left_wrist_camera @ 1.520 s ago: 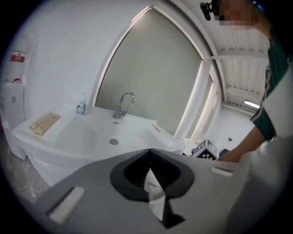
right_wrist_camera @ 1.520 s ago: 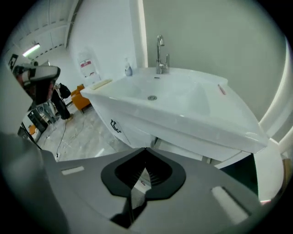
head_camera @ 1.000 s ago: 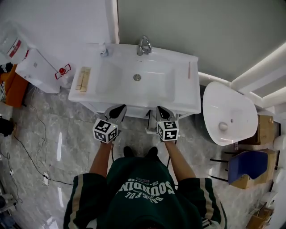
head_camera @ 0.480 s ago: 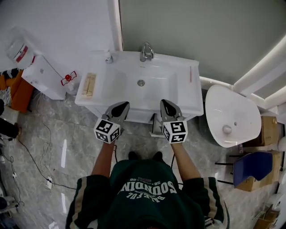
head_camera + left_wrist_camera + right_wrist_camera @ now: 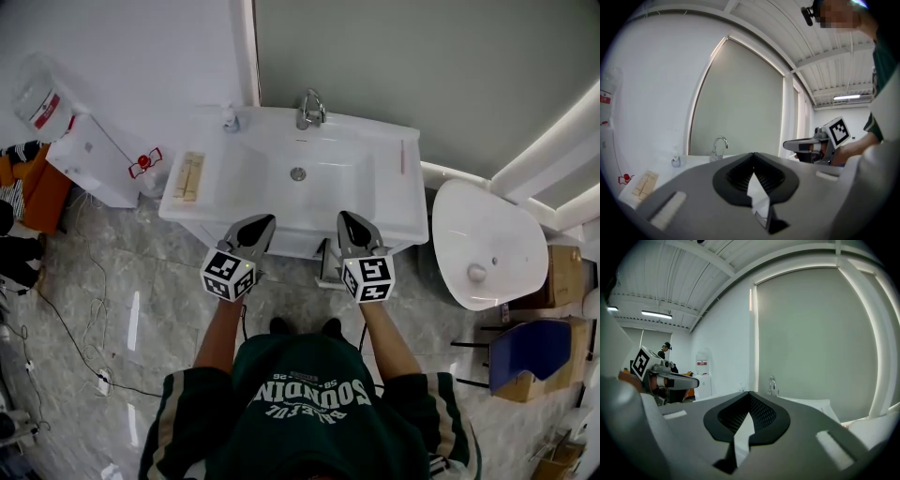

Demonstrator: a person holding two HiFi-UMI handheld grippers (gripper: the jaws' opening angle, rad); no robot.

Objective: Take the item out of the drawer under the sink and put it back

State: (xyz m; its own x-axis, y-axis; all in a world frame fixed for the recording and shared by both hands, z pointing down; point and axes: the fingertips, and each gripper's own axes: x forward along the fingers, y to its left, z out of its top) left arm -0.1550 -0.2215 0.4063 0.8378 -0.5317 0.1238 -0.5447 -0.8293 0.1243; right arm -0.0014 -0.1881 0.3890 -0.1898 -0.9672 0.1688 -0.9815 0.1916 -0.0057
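Note:
The white sink vanity (image 5: 375, 211) with its chrome faucet (image 5: 309, 106) stands against the wall. The basin's rim hides most of the drawer front below it, and no item from the drawer shows. My left gripper (image 5: 256, 225) and right gripper (image 5: 348, 221) are side by side over the vanity's front edge, pointing at it. Both are shut with nothing between the jaws. In the left gripper view the left gripper's (image 5: 753, 154) jaws meet at the tip, with the right gripper (image 5: 804, 145) off to the right. In the right gripper view the right gripper's (image 5: 750, 393) jaws are likewise together.
A tan bar-like item (image 5: 190, 175), a small bottle (image 5: 230, 117) and a thin pink stick (image 5: 403, 157) lie on the countertop. A white toilet (image 5: 487, 239) stands at the right and a white appliance (image 5: 94, 159) at the left. Cables (image 5: 66, 319) trail over the tiled floor.
The head view has shifted a little, so the sink sits slightly lower and to the right. Both grippers stay shut in front of the vanity; the right one has drifted slightly right.

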